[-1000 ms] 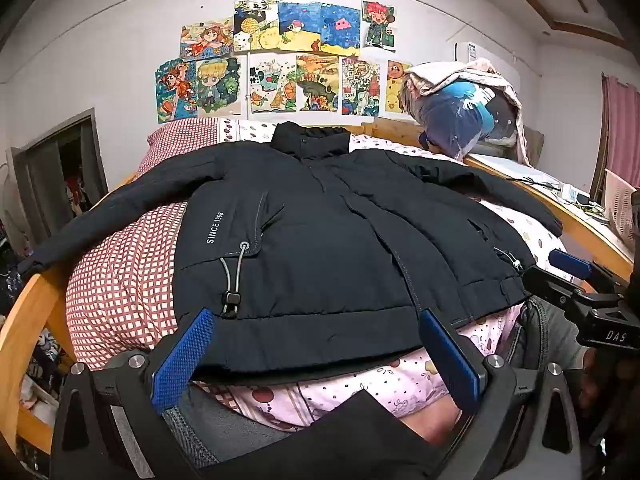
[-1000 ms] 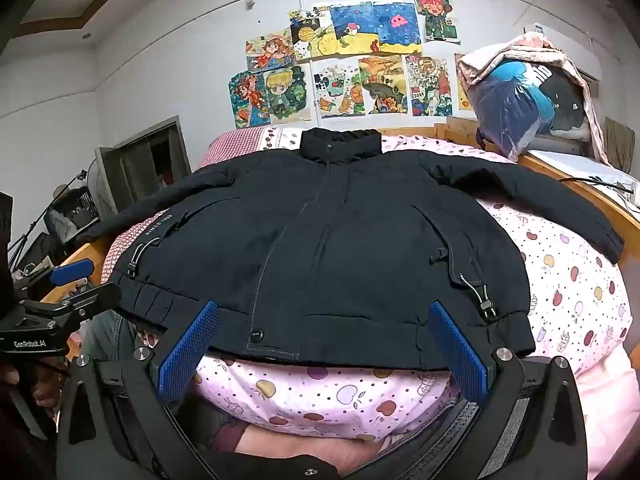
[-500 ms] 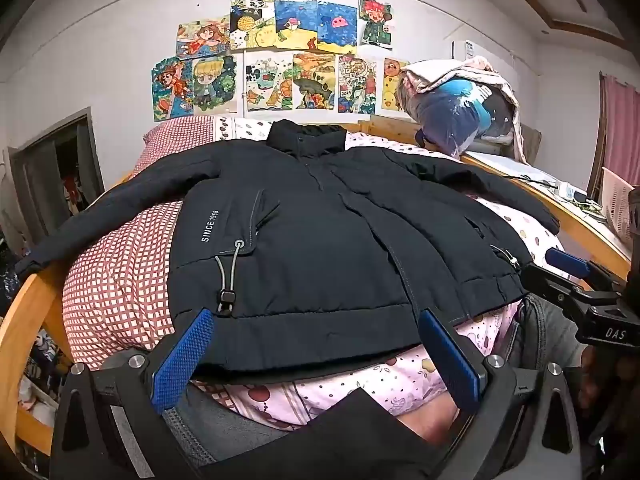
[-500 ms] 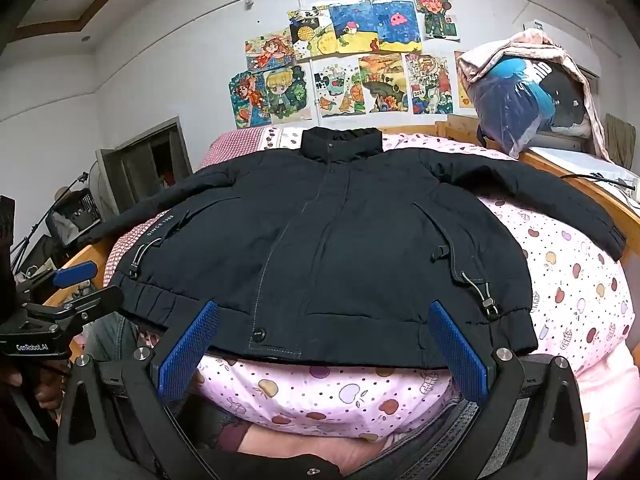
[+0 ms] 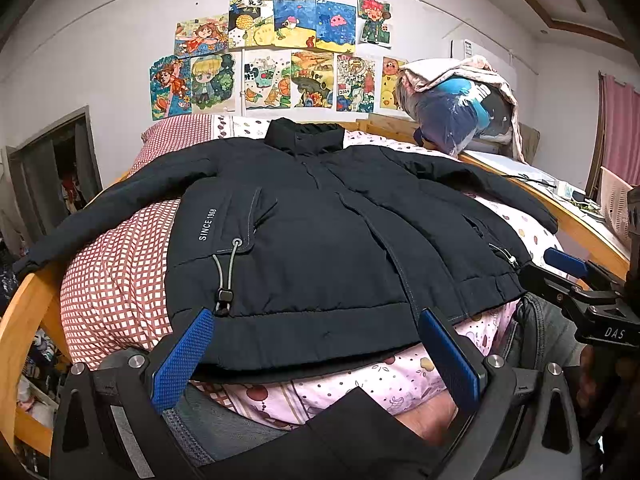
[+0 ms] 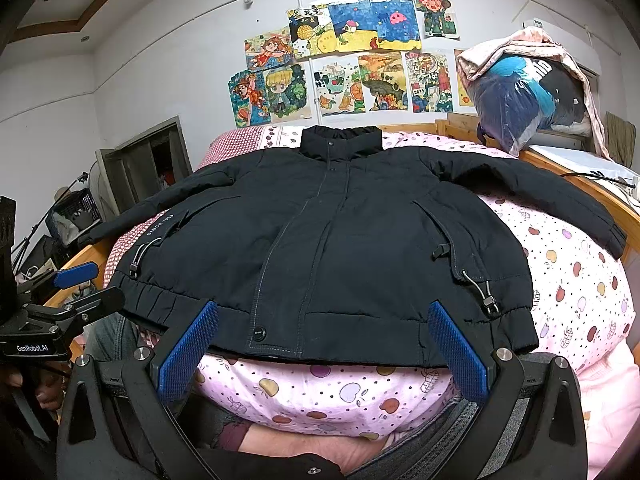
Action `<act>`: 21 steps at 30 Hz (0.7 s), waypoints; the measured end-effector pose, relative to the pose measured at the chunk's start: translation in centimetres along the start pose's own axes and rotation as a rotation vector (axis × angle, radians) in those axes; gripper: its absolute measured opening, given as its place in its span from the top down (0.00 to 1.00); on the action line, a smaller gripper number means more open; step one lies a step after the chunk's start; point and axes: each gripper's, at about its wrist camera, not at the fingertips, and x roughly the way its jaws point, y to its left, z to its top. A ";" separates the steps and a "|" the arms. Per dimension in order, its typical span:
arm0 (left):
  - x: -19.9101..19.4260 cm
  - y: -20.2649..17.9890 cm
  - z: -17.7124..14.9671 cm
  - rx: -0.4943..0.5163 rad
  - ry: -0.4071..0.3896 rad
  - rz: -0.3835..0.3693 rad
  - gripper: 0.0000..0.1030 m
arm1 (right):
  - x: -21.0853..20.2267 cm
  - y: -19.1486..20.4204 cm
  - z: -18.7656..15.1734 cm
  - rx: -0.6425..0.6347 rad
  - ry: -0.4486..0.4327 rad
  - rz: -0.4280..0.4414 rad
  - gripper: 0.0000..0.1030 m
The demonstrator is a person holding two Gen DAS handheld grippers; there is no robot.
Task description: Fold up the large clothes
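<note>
A large black padded jacket (image 5: pixel 320 232) (image 6: pixel 340 240) lies face up and spread flat on the bed, collar toward the far wall, both sleeves stretched out sideways. Its hem hangs near the bed's front edge. My left gripper (image 5: pixel 316 354) is open just in front of the hem's left half, nothing between its blue pads. My right gripper (image 6: pixel 324 352) is open before the hem's right half, likewise holding nothing. Each gripper shows at the edge of the other's view: the right one (image 5: pixel 576 280), the left one (image 6: pixel 76 280).
The bed has a pink fruit-print quilt (image 6: pixel 572 280) and a red checked cover (image 5: pixel 112 280), inside a wooden frame (image 5: pixel 24 320). A bagged bundle of clothes (image 6: pixel 528 96) sits at the back right. Drawings (image 5: pixel 280 52) cover the wall. A person's legs and hand show below the grippers.
Both grippers have drifted very slightly; the jacket sits a touch lower in the views. Nothing was taken hold of or let go.
</note>
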 end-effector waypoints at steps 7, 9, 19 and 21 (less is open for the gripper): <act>0.0 0.0 0.0 0.000 0.000 0.000 0.00 | 0.1 0.0 -0.1 0.001 0.001 0.000 0.01; 0.0 0.0 0.0 0.000 0.001 0.000 0.00 | 0.1 0.0 -0.1 0.002 0.002 0.001 0.01; 0.0 0.0 0.1 -0.001 0.001 0.000 0.00 | 0.1 0.0 -0.2 0.003 0.003 0.002 0.01; 0.0 0.0 0.1 -0.001 0.000 0.000 0.00 | 0.2 0.0 -0.2 0.004 0.004 0.002 0.01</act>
